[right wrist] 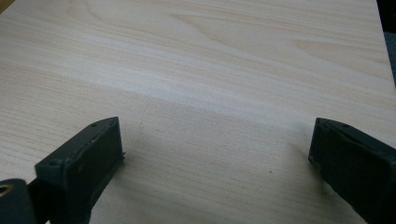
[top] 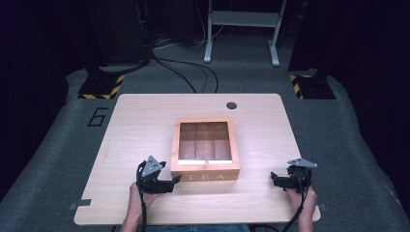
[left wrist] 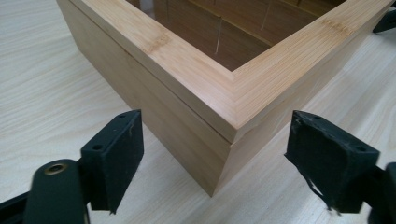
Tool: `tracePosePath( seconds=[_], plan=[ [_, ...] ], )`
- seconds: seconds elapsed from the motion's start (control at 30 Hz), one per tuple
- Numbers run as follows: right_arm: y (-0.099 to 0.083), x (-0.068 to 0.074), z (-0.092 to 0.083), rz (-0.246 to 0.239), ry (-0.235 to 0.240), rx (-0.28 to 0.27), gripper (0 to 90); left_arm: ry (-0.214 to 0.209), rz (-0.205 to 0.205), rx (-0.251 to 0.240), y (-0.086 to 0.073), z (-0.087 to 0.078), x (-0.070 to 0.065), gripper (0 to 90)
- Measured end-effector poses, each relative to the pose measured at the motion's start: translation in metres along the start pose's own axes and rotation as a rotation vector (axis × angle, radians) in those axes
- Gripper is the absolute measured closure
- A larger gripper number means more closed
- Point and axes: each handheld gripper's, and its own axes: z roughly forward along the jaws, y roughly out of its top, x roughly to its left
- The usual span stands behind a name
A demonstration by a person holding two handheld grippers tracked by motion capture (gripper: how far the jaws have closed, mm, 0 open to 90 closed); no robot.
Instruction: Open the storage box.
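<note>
While we hold our two grippers low over the table (top: 145, 116), the wooden tea box (top: 205, 150) sits in the middle of it, just past our hands. Its lid looks shut, with a thin seam all around under a clear window on top. Through the window we see little wooden walls that split the inside into small rooms.

Our left gripper (top: 175, 181) is at about 7 o'clock from the box, right at its near corner. In the left gripper view its jaws stand wide apart, one on each side of that corner (left wrist: 231, 133), and they hold nothing. Our right gripper (top: 274, 178) is at about 4 o'clock, well apart from the box, with its jaws spread wide over bare wood too.

We think the box is hard and stiff, so it will not squash. It looks a bit heavy, and the smooth wood may slip. The clear window could crack, so we should not press there. A good place to grab is the thick wooden lid frame or the side walls, not the sharp corner.
</note>
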Motion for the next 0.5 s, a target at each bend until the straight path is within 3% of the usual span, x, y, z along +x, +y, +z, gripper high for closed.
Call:
tracePosePath(
  seconds=[0.17,0.3,0.5],
  plan=[
    [0.0000,0.0000,0.0000,-0.001,0.000,0.000,2.4,-0.002,0.008,-0.003,-0.0002,0.0021,-0.0012,32.9],
    [-0.0001,-0.0001,-0.0001,-0.002,0.001,0.000,2.4,-0.014,0.007,-0.015,-0.0013,0.0022,-0.0019,37.8],
    [0.0000,-0.0001,0.0000,-0.002,0.001,0.000,2.4,-0.017,0.037,-0.019,-0.0017,0.0008,-0.0019,40.7]
  ],
)
